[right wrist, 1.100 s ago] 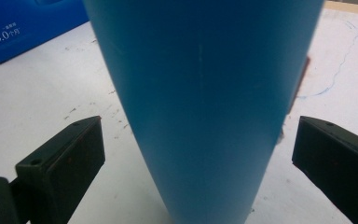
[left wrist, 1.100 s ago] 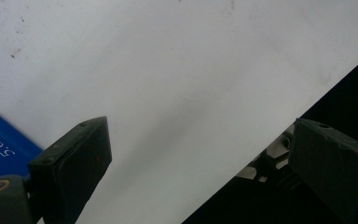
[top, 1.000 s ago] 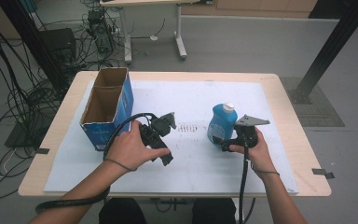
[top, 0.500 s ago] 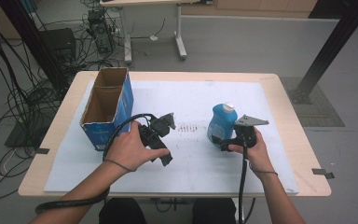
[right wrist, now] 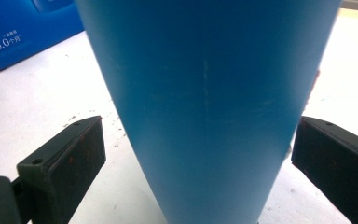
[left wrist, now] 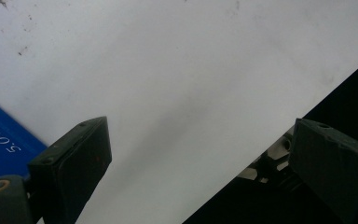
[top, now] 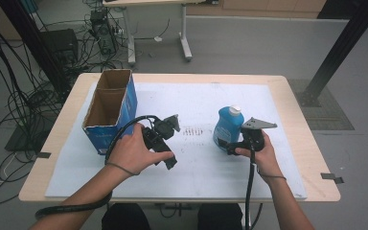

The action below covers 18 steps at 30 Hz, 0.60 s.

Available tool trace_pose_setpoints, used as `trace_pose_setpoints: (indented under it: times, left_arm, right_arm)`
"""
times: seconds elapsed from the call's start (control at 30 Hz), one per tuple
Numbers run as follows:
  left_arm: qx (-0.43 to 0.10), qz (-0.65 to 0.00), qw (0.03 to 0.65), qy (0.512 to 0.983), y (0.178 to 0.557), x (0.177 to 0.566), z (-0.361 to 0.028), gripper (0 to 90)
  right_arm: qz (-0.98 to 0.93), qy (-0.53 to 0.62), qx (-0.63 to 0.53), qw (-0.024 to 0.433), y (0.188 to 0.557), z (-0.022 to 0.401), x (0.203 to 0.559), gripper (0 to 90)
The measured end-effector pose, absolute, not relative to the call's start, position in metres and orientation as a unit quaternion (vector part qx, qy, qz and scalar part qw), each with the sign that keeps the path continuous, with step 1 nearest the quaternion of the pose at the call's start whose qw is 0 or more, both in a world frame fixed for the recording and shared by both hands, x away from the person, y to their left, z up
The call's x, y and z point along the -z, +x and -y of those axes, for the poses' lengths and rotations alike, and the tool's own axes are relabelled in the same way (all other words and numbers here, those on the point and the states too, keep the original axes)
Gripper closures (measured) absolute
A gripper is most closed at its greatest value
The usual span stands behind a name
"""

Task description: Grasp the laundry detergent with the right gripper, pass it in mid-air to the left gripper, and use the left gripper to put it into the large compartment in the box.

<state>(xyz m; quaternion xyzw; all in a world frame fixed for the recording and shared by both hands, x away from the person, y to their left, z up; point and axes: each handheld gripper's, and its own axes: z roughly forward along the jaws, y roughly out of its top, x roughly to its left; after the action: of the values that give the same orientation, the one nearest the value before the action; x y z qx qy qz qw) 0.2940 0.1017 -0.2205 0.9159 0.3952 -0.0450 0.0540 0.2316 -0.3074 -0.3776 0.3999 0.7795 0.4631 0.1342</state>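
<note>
High view: blue bottle (top: 226, 128) upright, cap up.

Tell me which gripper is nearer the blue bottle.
Right. The right gripper has its open jaws on either side of the blue bottle, not yet closed. The left gripper sits apart from it, beside the cardboard box.

Blue bottle (top: 228, 127) upright w/ right tool (top: 230, 145) at its base, left tool (top: 171, 125) near open box (top: 109, 111)

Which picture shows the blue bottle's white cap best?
The high view: the white cap tops the upright blue bottle there. The right gripper view has the bottle's blue side between open jaws. The left gripper view faces white table cover.
</note>
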Motion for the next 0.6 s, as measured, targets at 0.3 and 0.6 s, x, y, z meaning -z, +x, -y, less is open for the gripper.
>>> trace_pose_setpoints:
  times: [0.3,0.6]
  left_arm:
    - [0.047,-0.395,0.053,0.916,0.2938,0.2226,-0.1011,6.3]
    - [0.047,-0.396,0.054,0.915,0.2940,0.2220,-0.1021,6.4]
  right_arm:
    - [-0.779,0.401,-0.463,0.134,0.2316,0.3056,0.3785,3.3]
    - [-0.771,0.403,-0.473,0.141,0.2293,0.3045,0.3822,14.2]
